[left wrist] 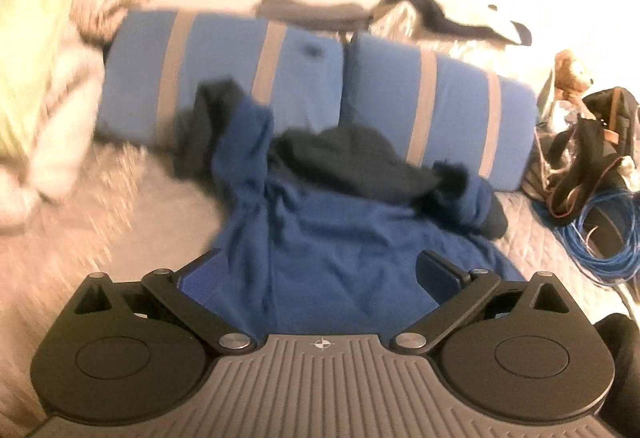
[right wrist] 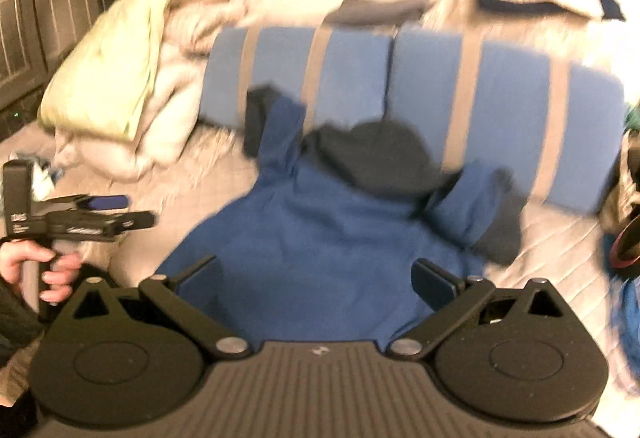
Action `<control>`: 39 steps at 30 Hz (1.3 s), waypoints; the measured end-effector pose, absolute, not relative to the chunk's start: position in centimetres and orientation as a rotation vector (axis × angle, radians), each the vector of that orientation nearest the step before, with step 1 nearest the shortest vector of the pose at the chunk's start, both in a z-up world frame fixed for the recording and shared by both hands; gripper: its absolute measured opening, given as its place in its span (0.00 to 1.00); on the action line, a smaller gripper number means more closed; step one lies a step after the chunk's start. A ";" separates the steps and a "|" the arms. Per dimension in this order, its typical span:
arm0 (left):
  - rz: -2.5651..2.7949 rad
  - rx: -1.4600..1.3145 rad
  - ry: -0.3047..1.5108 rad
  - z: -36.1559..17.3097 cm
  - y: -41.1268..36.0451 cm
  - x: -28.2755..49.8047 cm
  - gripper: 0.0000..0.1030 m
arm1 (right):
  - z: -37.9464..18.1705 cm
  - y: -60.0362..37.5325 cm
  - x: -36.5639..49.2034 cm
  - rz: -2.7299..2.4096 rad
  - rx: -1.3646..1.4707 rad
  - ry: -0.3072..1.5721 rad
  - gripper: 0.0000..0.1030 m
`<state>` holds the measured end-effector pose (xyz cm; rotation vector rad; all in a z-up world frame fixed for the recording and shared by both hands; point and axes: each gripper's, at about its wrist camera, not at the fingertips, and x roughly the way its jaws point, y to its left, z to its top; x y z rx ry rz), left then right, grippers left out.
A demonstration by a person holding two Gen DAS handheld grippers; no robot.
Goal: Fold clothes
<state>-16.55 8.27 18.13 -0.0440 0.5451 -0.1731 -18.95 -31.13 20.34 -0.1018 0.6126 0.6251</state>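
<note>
Blue hoodie point(left wrist: 320, 238) with a dark hood point(left wrist: 352, 158), spread face-up across the pale bedspread point(left wrist: 80, 238), collar end against two blue pillows point(left wrist: 248, 78) with tan stripes, one sleeve bent upward at the far left, the other bunched at the right. Left gripper point(left wrist: 318, 270) low over the hem, fingers spread wide, nothing between them; right gripper point(right wrist: 316, 274) likewise spread wide above the hem. Heavy blur, so contact with the cloth hard to judge; beside the bed edge, a coil of blue cable point(left wrist: 600, 238) and a teddy bear point(left wrist: 572, 74).
</note>
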 end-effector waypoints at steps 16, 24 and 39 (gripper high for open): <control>-0.095 -0.001 0.358 32.0 10.8 -11.9 1.00 | 31.1 -40.1 -11.3 0.391 -0.108 0.483 1.00; 0.044 -0.109 0.410 24.1 7.9 -3.0 1.00 | 24.2 -39.2 -2.9 0.343 -0.045 0.489 1.00; -0.017 -0.185 0.547 9.2 1.2 4.1 1.00 | 10.5 -31.4 8.5 0.351 -0.138 0.584 0.98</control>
